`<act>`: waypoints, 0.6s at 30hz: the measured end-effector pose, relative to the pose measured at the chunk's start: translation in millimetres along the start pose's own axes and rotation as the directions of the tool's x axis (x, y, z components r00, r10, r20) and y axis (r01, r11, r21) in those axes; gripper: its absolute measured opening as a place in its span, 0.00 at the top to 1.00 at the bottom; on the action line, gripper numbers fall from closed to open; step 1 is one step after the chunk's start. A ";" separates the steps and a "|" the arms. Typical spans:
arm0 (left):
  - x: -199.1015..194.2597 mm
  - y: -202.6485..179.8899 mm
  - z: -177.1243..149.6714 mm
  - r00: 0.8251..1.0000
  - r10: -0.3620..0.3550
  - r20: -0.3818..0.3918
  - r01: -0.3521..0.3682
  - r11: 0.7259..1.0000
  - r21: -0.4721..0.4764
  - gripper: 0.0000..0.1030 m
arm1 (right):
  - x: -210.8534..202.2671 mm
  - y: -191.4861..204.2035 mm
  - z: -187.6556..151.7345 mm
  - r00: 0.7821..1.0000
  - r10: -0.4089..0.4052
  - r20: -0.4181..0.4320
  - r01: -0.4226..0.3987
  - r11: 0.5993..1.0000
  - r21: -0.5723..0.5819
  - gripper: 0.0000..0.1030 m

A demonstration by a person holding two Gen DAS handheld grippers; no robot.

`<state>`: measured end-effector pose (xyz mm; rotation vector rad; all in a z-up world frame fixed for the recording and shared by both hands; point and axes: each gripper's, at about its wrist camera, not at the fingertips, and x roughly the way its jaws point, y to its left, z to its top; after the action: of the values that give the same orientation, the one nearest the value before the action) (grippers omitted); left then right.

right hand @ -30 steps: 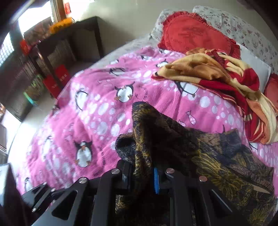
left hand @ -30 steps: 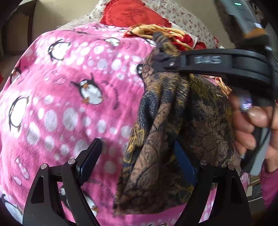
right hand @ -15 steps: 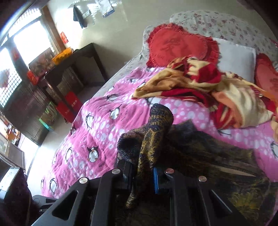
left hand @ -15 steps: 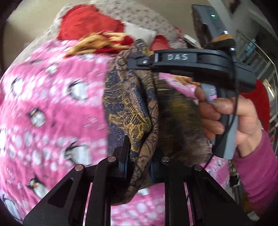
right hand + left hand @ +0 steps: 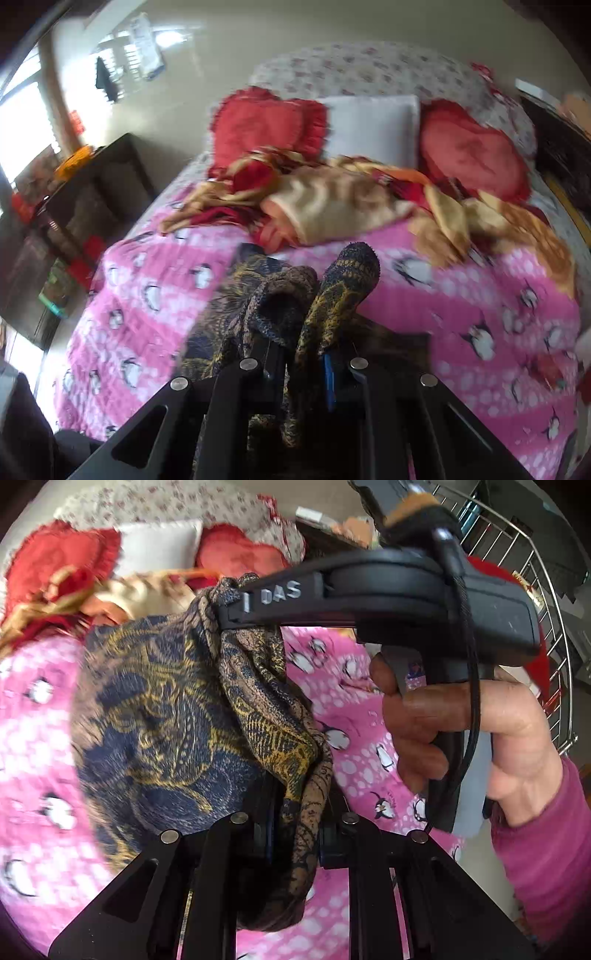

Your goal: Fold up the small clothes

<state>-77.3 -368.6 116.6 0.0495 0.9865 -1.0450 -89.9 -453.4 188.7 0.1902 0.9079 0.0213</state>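
Note:
A small brown, navy and gold patterned garment (image 5: 177, 716) hangs in the air above a pink penguin blanket (image 5: 354, 716). My left gripper (image 5: 295, 830) is shut on one bunched edge of it. In the left wrist view the right gripper (image 5: 225, 613), held by a hand (image 5: 461, 731) in a pink sleeve, pinches another edge higher up. In the right wrist view my right gripper (image 5: 303, 354) is shut on the garment (image 5: 332, 295), whose folds stick up past the fingers and hide the pads.
Red heart cushions (image 5: 266, 122), a white pillow (image 5: 373, 125) and a crumpled red and gold blanket (image 5: 332, 199) lie at the head of the bed. A dark side table (image 5: 96, 184) stands to the left. A metal rack (image 5: 535, 590) stands on the right.
My left gripper went from open beside the garment to shut on it. Both grippers rose and swung across the bed, lifting the garment off the pink blanket.

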 end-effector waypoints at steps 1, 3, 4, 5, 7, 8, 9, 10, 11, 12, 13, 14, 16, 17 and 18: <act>13.0 -3.8 0.4 1.000 -0.005 -0.019 0.005 1.000 -0.004 0.85 | 5.7 -15.7 -6.2 1.000 -0.028 -0.013 0.028 0.999 0.032 0.86; 29.2 -11.3 0.6 0.998 0.010 -0.059 -0.009 1.000 0.008 0.83 | 17.1 -34.3 -15.9 0.998 -0.053 -0.042 0.056 0.996 0.068 0.86; 32.7 -13.6 1.5 0.997 0.009 -0.078 -0.007 1.000 0.021 0.82 | 25.0 -42.4 -22.3 0.996 -0.062 -0.065 0.067 0.994 0.081 0.86; 31.3 -12.9 3.1 0.996 -0.008 -0.087 0.010 1.000 0.030 0.78 | 31.5 -48.1 -27.7 0.994 -0.069 -0.082 0.077 0.993 0.090 0.84; 14.2 -9.7 4.0 0.996 -0.026 -0.080 0.030 0.999 0.039 0.55 | 34.3 -58.1 -35.7 0.992 -0.092 -0.085 0.100 0.990 0.103 0.66; 3.0 -7.8 4.0 0.998 -0.021 -0.066 0.024 0.999 0.044 0.50 | 28.3 -62.2 -39.2 0.992 -0.108 -0.071 0.116 0.987 0.116 0.52; -13.8 -2.2 4.3 0.999 -0.016 -0.038 0.018 0.999 0.046 0.43 | 19.4 -66.8 -42.3 0.991 -0.125 -0.046 0.130 0.983 0.134 0.51; -25.7 3.7 4.6 1.000 -0.010 -0.016 0.010 0.999 0.046 0.39 | 9.0 -69.9 -45.2 0.992 -0.122 -0.020 0.124 0.981 0.152 0.51; -37.2 10.9 1.6 1.000 0.007 0.006 -0.007 0.999 0.047 0.37 | -3.3 -72.0 -49.4 0.995 -0.098 -0.001 0.097 0.981 0.170 0.51; -47.3 20.7 -0.1 0.998 0.054 0.034 -0.056 0.997 0.055 0.37 | -17.8 -72.3 -56.0 0.999 -0.052 0.015 0.049 0.981 0.185 0.51; -52.3 22.7 -6.0 0.993 0.109 0.045 -0.112 0.992 0.066 0.37 | -25.6 -70.8 -60.7 1.000 -0.019 0.025 0.014 0.982 0.190 0.50; -54.3 29.4 -10.2 0.983 0.176 0.048 -0.179 0.981 0.075 0.37 | -35.7 -66.2 -70.3 0.999 0.024 0.038 -0.031 0.981 0.190 0.48; -45.3 50.1 -21.1 0.956 0.291 0.026 -0.292 0.954 0.068 0.37 | -40.6 -54.4 -87.9 0.997 0.067 0.023 -0.070 0.981 0.180 0.48; -37.8 59.3 -24.9 0.948 0.318 0.004 -0.318 0.947 0.049 0.37 | -39.1 -47.8 -98.5 0.997 0.077 0.000 -0.076 0.982 0.174 0.48; -28.2 65.0 -31.5 0.945 0.327 -0.025 -0.326 0.945 0.029 0.37 | -35.4 -40.4 -111.5 0.996 0.083 -0.029 -0.077 0.984 0.160 0.49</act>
<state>-53.7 -299.1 91.8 0.2416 0.9536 -0.7520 -201.8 -479.3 142.5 0.3755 0.9378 0.0273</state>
